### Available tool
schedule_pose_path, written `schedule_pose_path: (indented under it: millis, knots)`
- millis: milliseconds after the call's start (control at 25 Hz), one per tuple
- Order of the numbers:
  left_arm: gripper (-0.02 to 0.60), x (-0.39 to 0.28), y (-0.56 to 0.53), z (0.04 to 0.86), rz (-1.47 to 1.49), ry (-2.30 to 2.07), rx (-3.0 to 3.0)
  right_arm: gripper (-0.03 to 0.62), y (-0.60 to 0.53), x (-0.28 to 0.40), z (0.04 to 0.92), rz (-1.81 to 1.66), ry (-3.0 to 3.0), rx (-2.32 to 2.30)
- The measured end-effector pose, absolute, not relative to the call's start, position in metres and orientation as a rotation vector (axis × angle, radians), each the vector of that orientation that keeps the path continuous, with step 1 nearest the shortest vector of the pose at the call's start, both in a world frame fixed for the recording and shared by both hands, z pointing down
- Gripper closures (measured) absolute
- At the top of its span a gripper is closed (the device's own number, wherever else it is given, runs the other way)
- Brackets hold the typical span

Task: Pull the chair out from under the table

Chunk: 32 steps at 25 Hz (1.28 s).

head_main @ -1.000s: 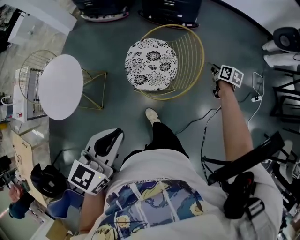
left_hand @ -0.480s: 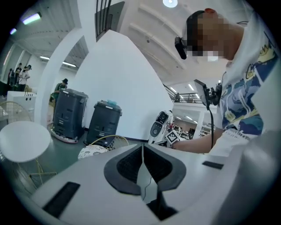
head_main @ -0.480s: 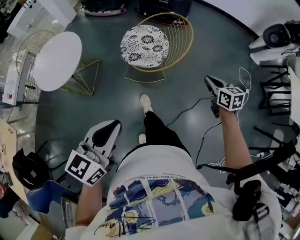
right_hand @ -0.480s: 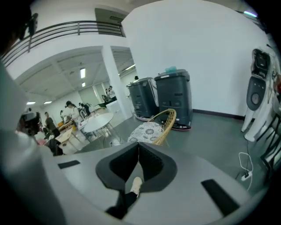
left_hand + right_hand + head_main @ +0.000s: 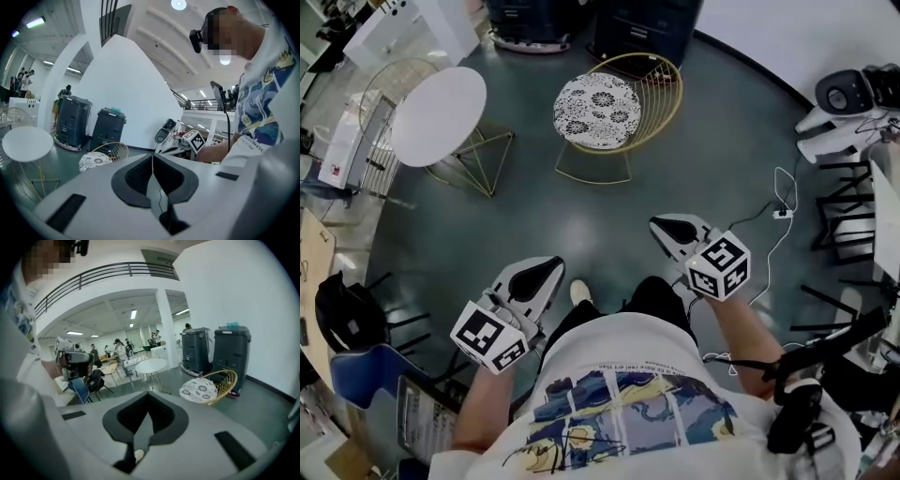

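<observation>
A dark grey-green floor (image 5: 534, 216) is spreading across the head view, and a curved white wall (image 5: 787, 37) is closing it off at one o'clock. On this floor one round white desk (image 5: 439, 103) on gold wire legs is standing at ten o'clock. One chair (image 5: 598, 111), with a gold wire frame and a flower-patterned cushion, is standing at twelve o'clock. The chair is sitting at the desk's three o'clock, well apart from it and fully out from under its top. Two dark bins (image 5: 72, 123) are standing side by side against the wall behind the chair. One white cable (image 5: 778, 234) is trailing over the floor at three o'clock.

The person is holding two tongs, one in each hand, near the body and over the floor. One shoe (image 5: 579, 292) is showing between them. The left tongs (image 5: 546, 270) are pointing toward one o'clock. In the left gripper view, their jaws are pressing together with nothing between them. The right tongs (image 5: 666, 228) are pointing toward ten o'clock. Their jaws are likewise lying pressed together and empty. Neither pair is touching the chair or the desk.
</observation>
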<state>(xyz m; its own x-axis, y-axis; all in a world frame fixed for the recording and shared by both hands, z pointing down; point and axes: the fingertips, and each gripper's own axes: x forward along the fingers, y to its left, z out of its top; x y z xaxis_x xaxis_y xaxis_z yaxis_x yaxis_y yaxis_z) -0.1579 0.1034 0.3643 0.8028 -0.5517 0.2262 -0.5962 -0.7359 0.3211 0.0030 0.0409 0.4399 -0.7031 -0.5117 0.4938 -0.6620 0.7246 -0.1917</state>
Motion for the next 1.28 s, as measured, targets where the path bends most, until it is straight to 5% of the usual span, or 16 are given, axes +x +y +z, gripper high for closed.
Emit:
schedule_pose_path:
  millis: [240,840,1280]
  knots:
    - [0.563,-0.094,0.151,0.379,0.23,-0.923,2.603,0.583,0.104,0.017,0.421,0.338,-2.63,0.67]
    - [0.563,0.236,0.278,0.367,0.321,-0.802,2.671,0.583,0.245,0.298,0.4,0.283,-2.7,0.653]
    - [0.563,0.305,0.289,0.368,0.357,-0.726,2.7,0.583,0.264,0.358,0.392,0.249,-2.715,0.69]
